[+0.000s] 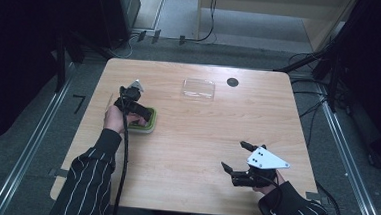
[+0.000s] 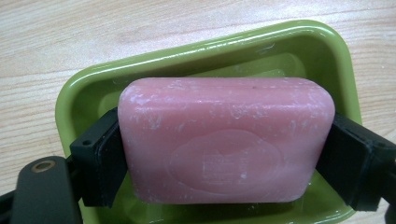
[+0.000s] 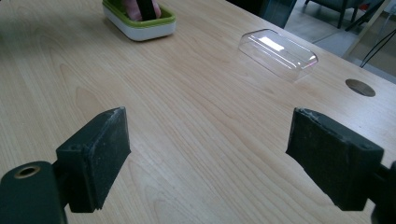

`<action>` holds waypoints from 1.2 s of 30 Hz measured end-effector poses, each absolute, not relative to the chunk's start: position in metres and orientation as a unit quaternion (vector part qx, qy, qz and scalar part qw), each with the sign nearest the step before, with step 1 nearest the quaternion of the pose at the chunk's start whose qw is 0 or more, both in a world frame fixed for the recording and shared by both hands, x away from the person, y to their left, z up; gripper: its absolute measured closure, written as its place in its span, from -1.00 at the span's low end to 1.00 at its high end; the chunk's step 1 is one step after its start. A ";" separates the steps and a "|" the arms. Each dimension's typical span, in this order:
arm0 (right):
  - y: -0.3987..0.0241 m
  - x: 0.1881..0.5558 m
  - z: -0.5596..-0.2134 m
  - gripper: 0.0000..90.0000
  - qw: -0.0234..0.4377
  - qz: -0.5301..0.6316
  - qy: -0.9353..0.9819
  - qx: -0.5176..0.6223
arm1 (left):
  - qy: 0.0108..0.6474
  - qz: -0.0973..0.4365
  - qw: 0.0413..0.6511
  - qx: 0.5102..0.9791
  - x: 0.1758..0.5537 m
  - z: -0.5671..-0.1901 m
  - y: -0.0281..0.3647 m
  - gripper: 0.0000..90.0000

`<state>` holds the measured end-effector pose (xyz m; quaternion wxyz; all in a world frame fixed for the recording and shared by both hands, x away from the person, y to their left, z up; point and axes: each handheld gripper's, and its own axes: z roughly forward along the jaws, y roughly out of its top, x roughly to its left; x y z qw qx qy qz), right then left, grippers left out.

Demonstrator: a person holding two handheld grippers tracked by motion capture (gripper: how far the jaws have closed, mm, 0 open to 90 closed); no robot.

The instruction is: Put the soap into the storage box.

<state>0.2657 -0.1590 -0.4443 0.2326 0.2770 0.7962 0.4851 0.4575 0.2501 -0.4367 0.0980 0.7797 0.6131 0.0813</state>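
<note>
High view: left gripper [image 1: 137, 104] sits over the green dish [image 1: 147, 122] at the table's [image 1: 201, 138] left; clear lid [image 1: 198, 88] far centre; right gripper [image 1: 238, 158] near right, jaws wide, empty.

Left gripper view: jaws clamp the pink soap [image 2: 226, 140] by its ends, over the dish. Risk: soap looks slick and may slip out.

Right gripper view: the lid lies well apart from the dish.
</note>
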 end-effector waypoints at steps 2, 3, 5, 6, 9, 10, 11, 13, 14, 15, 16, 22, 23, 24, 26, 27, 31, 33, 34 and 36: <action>-0.159 0.266 -0.444 -0.69 0.232 0.485 0.796 0.276 | 0.616 0.084 0.099 0.777 0.458 -0.437 0.250 -0.69; -0.159 0.266 -0.444 -0.69 0.232 0.485 0.797 0.276 | 0.617 0.086 0.099 0.776 0.458 -0.437 0.250 -0.69; -0.159 0.266 -0.444 -0.69 0.232 0.485 0.796 0.276 | 0.617 0.087 0.101 0.775 0.458 -0.438 0.251 -0.69; -0.159 0.266 -0.444 -0.69 0.232 0.485 0.797 0.276 | 0.617 0.087 0.101 0.776 0.458 -0.438 0.251 -0.69; -0.159 0.266 -0.444 -0.69 0.232 0.485 0.796 0.277 | 0.619 0.087 0.101 0.774 0.459 -0.439 0.251 -0.69; -0.159 0.266 -0.444 -0.69 0.232 0.485 0.796 0.277 | 0.619 0.087 0.101 0.774 0.459 -0.439 0.251 -0.69; -0.159 0.266 -0.444 -0.69 0.232 0.485 0.797 0.276 | 0.620 0.088 0.101 0.773 0.459 -0.439 0.251 -0.69; -0.159 0.266 -0.444 -0.69 0.232 0.485 0.796 0.276 | 0.620 0.086 0.101 0.773 0.459 -0.440 0.251 -0.69; -0.159 0.266 -0.444 -0.69 0.232 0.485 0.796 0.277 | 0.620 0.084 0.100 0.774 0.459 -0.440 0.251 -0.69; -0.159 0.266 -0.444 -0.69 0.232 0.485 0.796 0.277 | 0.620 0.084 0.100 0.774 0.459 -0.440 0.251 -0.69; -0.159 0.266 -0.444 -0.69 0.232 0.485 0.796 0.277 | 0.622 0.084 0.100 0.772 0.460 -0.441 0.251 -0.69; -0.159 0.266 -0.445 -0.69 0.233 0.486 0.796 0.276 | 0.622 0.085 0.099 0.772 0.460 -0.441 0.250 -0.70; -0.159 0.266 -0.445 -0.69 0.232 0.485 0.796 0.277 | 0.622 0.086 0.101 0.772 0.460 -0.441 0.250 -0.70; -0.159 0.266 -0.445 -0.69 0.232 0.486 0.796 0.276 | 0.621 0.085 0.102 0.773 0.460 -0.440 0.251 -0.71; -0.159 0.266 -0.445 -0.69 0.232 0.486 0.796 0.276 | 0.622 0.086 0.106 0.771 0.459 -0.437 0.251 -0.73; -0.159 0.266 -0.445 -0.69 0.232 0.486 0.796 0.276 | 0.622 0.086 0.106 0.771 0.459 -0.437 0.251 -0.76; -0.158 0.266 -0.444 -0.69 0.231 0.486 0.796 0.277 | 0.616 0.089 0.107 0.775 0.456 -0.431 0.251 -0.82; -0.159 0.266 -0.444 -0.69 0.231 0.487 0.796 0.276 | 0.610 0.087 0.100 0.781 0.454 -0.426 0.249 -0.85; -0.159 0.266 -0.444 -0.69 0.231 0.487 0.796 0.276 | 0.606 0.087 0.097 0.785 0.452 -0.425 0.248 -0.87; -0.158 0.266 -0.444 -0.69 0.231 0.488 0.795 0.277 | 0.605 0.086 0.097 0.786 0.451 -0.422 0.248 -0.91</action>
